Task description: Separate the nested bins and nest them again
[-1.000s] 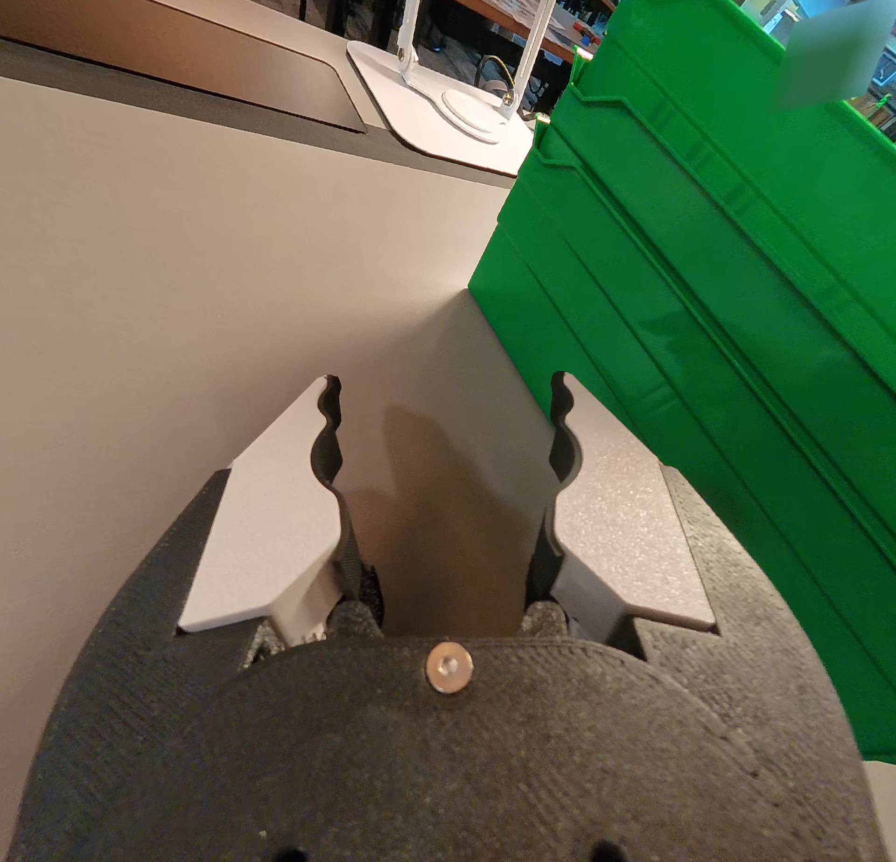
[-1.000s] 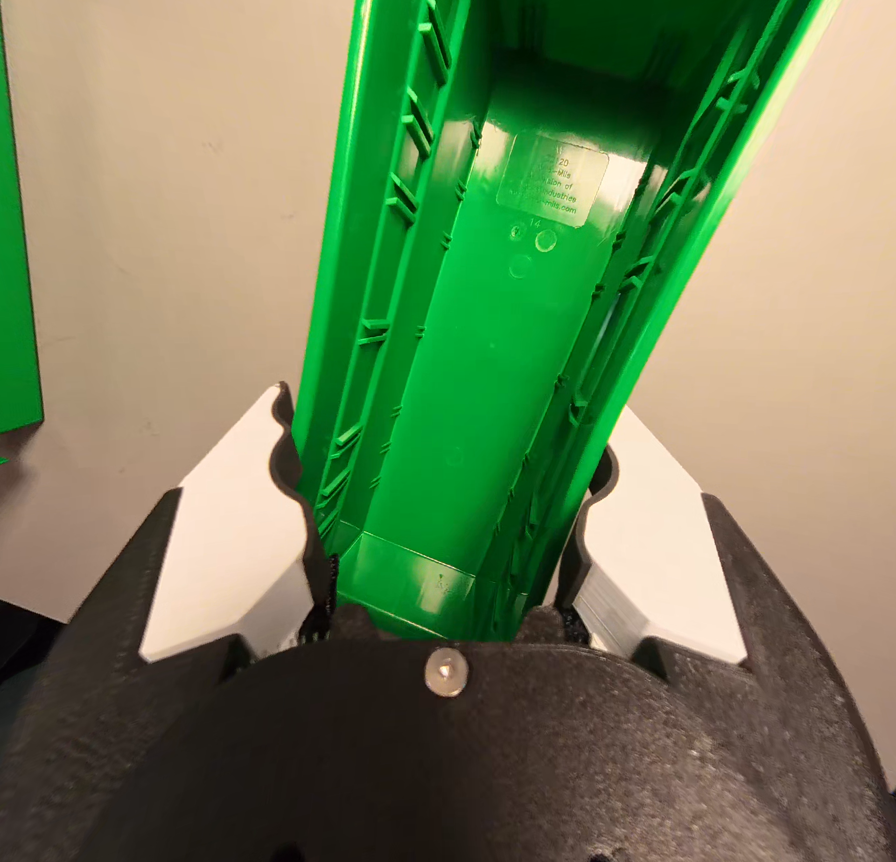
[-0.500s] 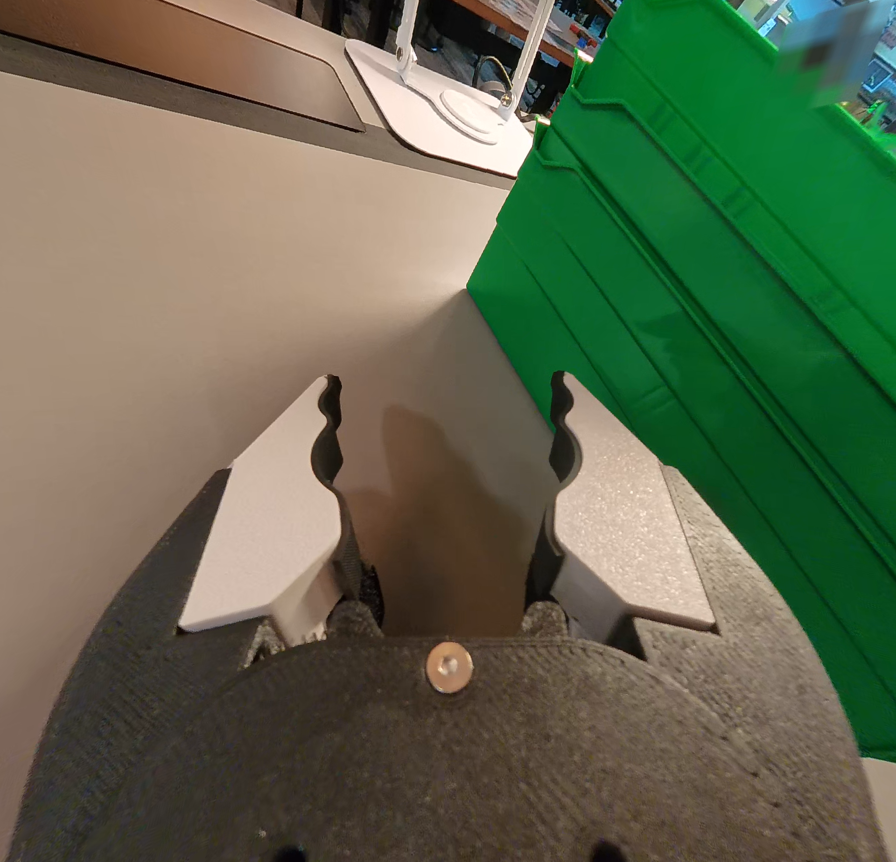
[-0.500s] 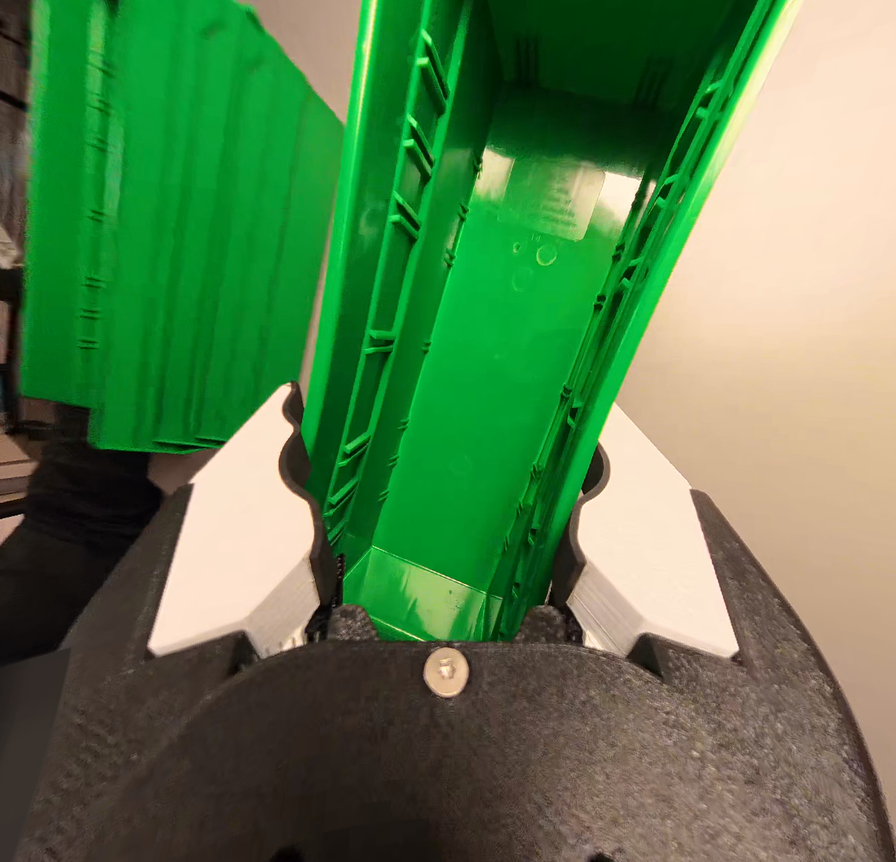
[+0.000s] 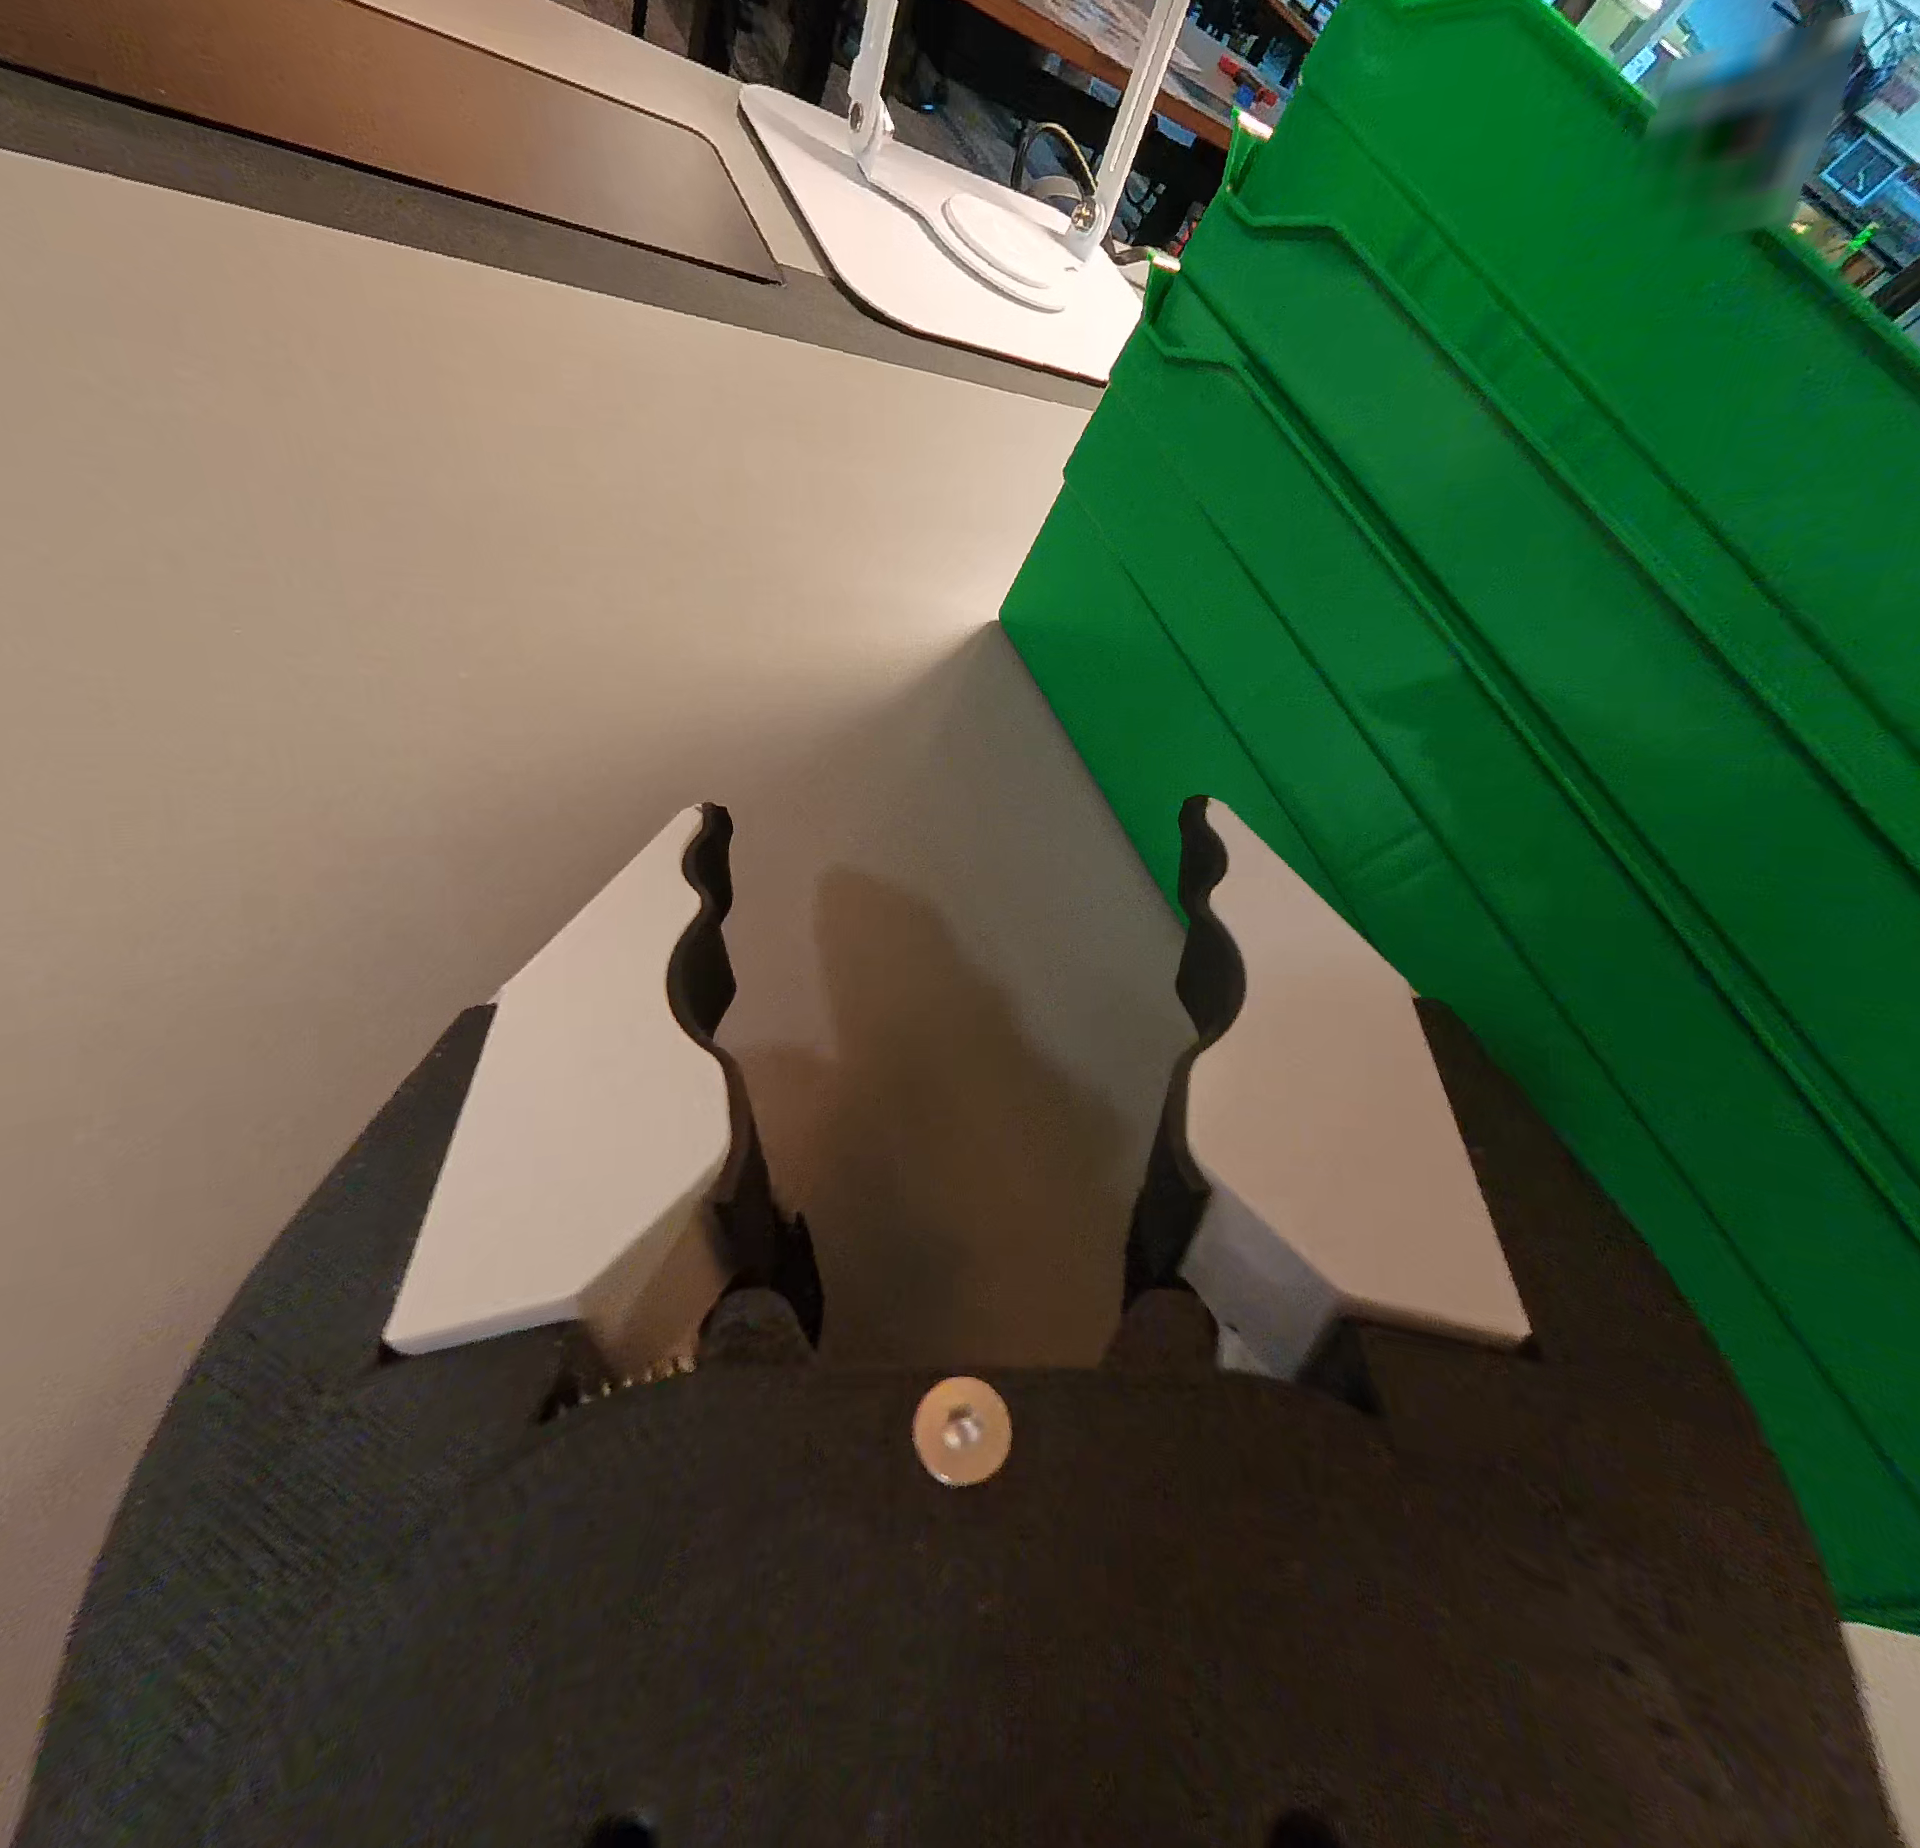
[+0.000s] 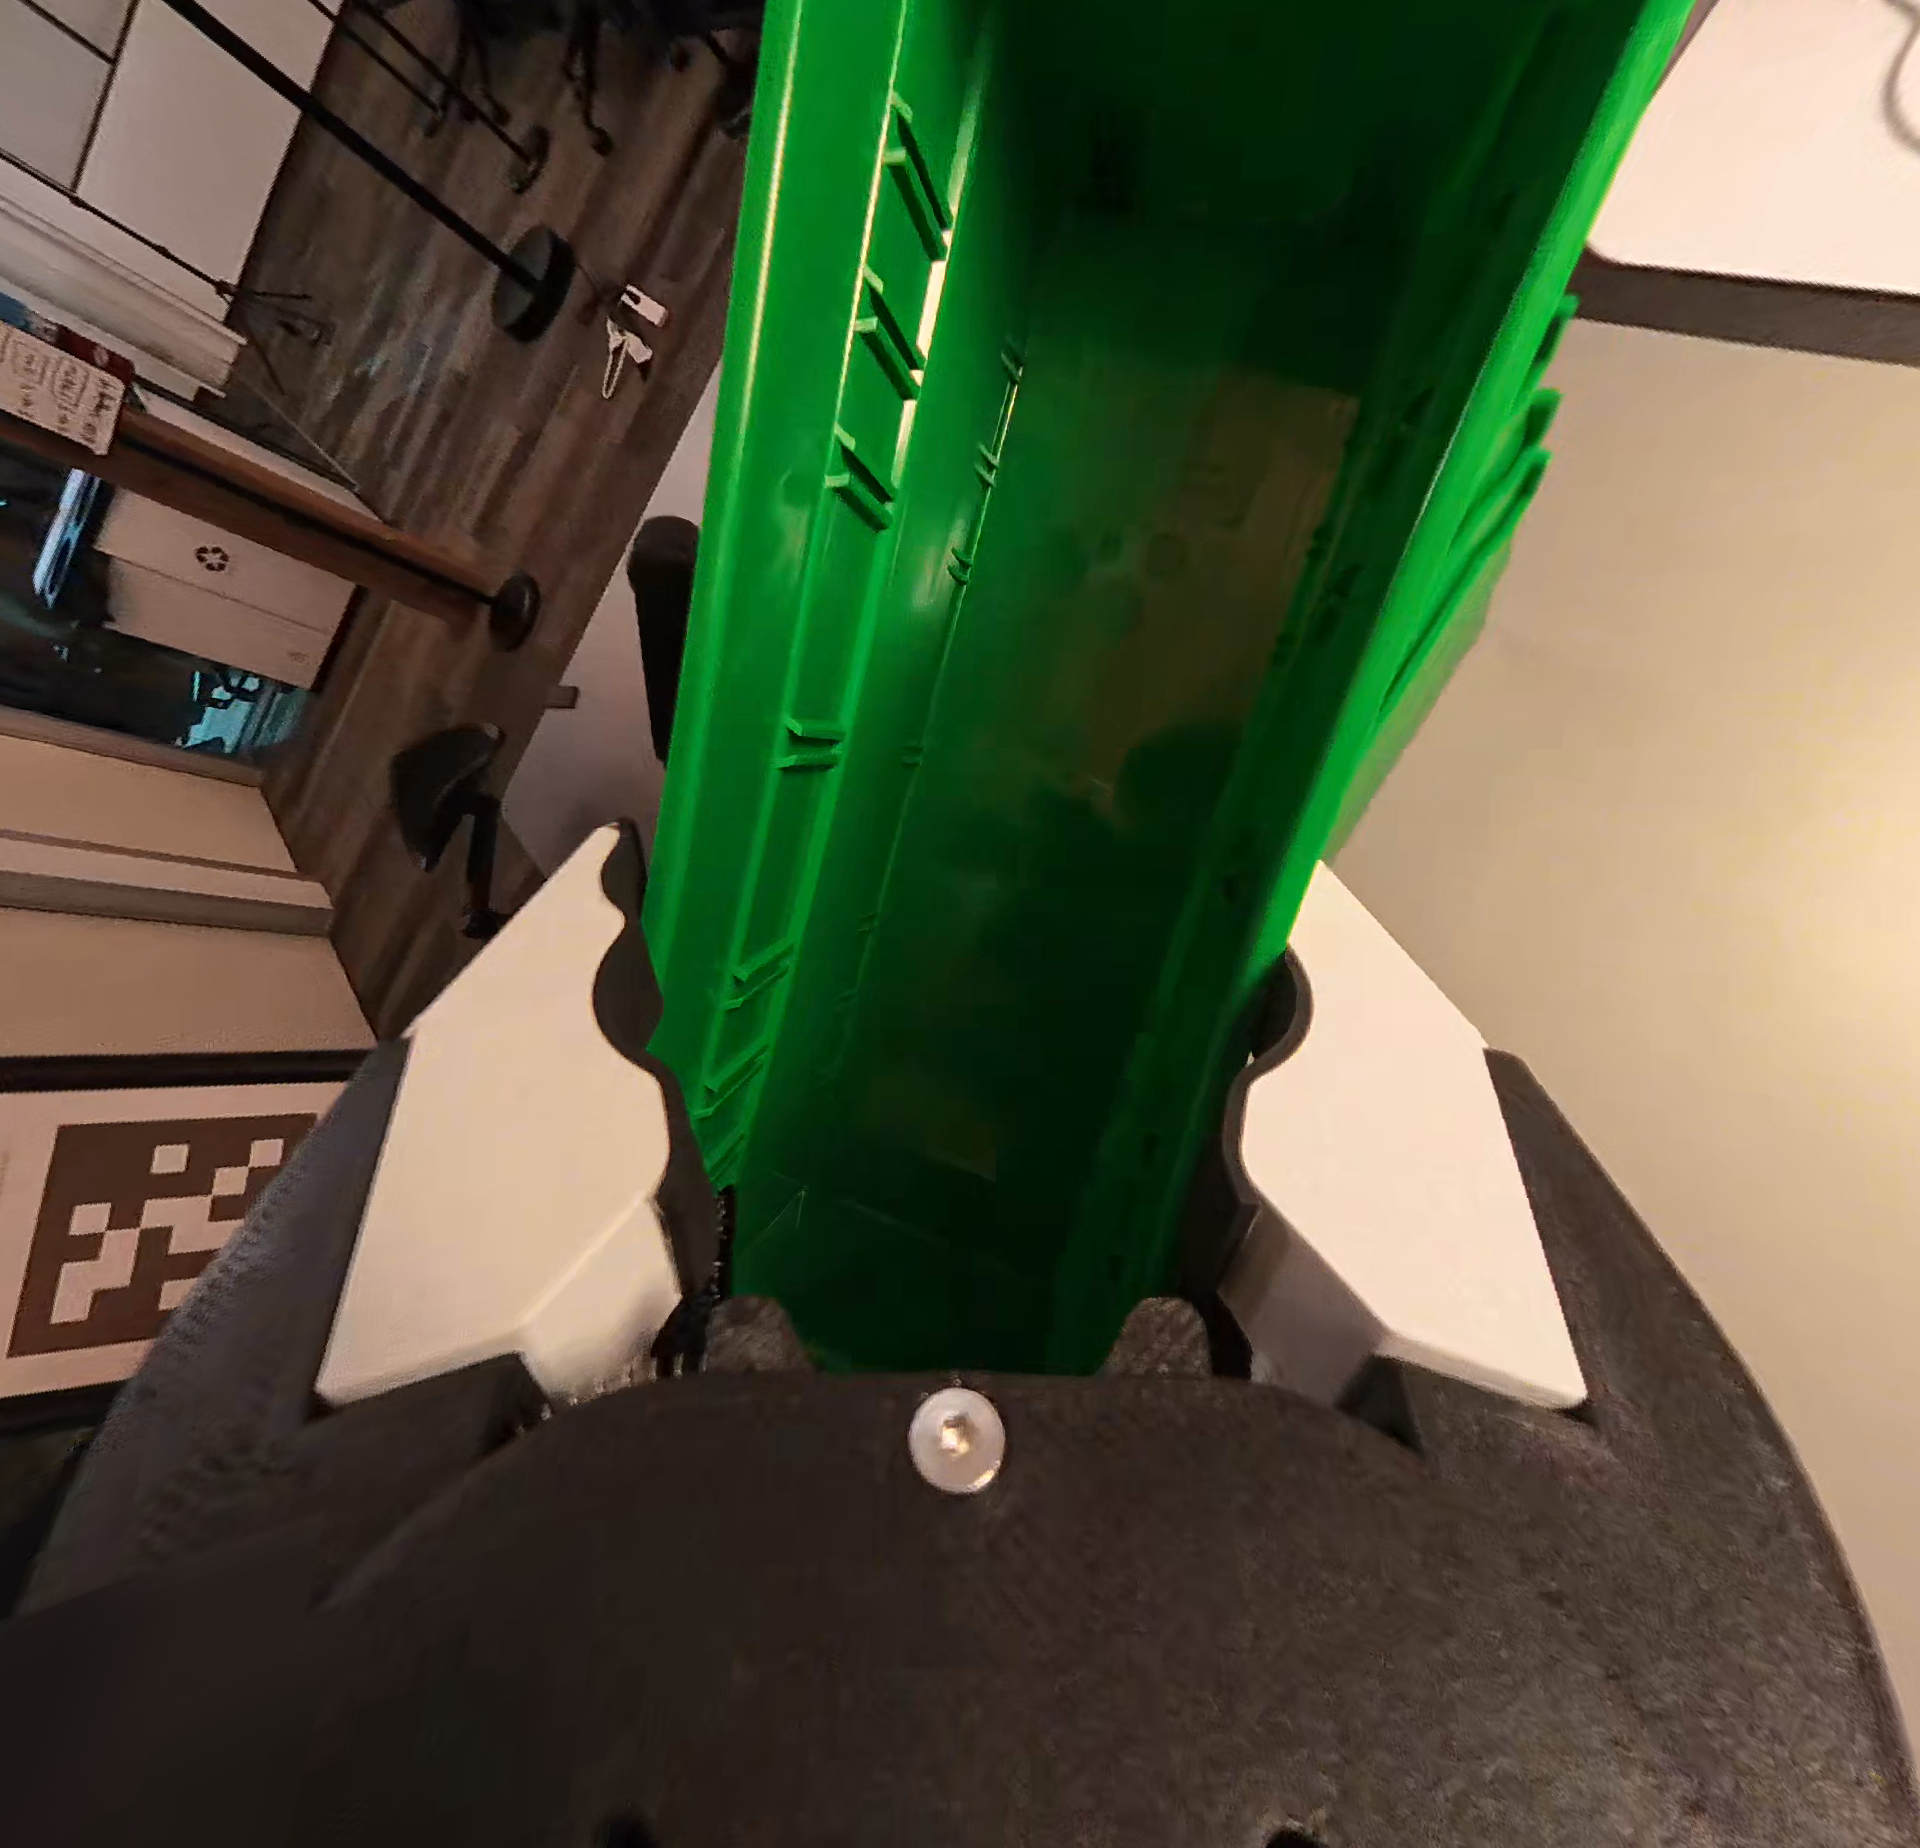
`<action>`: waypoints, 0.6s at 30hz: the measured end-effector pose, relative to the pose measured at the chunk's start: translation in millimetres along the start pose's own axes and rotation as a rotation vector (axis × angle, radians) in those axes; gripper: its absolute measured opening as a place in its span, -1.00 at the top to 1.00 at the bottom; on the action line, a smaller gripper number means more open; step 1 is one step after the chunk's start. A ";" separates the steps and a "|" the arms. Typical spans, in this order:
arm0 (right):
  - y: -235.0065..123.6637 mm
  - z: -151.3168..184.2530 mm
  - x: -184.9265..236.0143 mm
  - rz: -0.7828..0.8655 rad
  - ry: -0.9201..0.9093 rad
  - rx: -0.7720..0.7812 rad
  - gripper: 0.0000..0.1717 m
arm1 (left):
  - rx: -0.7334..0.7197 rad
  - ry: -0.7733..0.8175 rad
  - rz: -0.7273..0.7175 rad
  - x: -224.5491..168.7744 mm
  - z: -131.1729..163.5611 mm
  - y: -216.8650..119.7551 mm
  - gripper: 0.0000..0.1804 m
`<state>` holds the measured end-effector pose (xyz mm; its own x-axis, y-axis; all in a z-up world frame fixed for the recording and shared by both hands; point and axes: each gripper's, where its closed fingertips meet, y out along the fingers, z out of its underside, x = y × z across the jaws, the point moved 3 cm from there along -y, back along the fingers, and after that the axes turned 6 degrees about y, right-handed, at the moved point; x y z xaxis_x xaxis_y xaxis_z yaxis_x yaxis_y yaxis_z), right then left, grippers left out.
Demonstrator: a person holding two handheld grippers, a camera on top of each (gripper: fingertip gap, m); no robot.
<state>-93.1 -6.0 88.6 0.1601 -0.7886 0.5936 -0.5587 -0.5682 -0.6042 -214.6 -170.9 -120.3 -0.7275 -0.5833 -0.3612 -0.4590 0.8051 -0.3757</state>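
Observation:
In the left wrist view my left gripper (image 5: pixel 956 811) is open and empty. It hovers low over the beige table (image 5: pixel 416 551), just left of a stack of nested green bins (image 5: pixel 1507 603). Its right fingertip (image 5: pixel 1205 842) is close to the stack's side but apart from it. In the right wrist view my right gripper (image 6: pixel 966 853) is shut across a long green bin (image 6: pixel 1091 655). Both pads press on the bin's side walls, and I look into its open inside. More green plastic (image 6: pixel 1475 572) shows behind its right wall.
A white lamp base (image 5: pixel 935 229) stands at the table's back edge, next to a dark inset panel (image 5: pixel 416 136). The right wrist view shows wood floor (image 6: pixel 436 396) and chair bases at left, a black-and-white marker (image 6: pixel 156 1227) at lower left, and table top (image 6: pixel 1662 759) at right.
My right gripper has swung and tilted with the green bin held fast. The other bins passed out of its view on the left and the room floor came in. My left gripper has barely moved.

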 end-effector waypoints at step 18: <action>43.3 5.0 14.0 0.158 0.166 -0.030 -0.37 | -0.002 -0.001 0.003 -0.3 0.0 -0.3 0.05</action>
<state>-111.0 -42.8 68.1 -0.0657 -0.8162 0.5740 -0.5906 -0.4319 -0.6817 -214.3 -170.9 -120.1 -0.7285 -0.5809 -0.3632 -0.4578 0.8072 -0.3728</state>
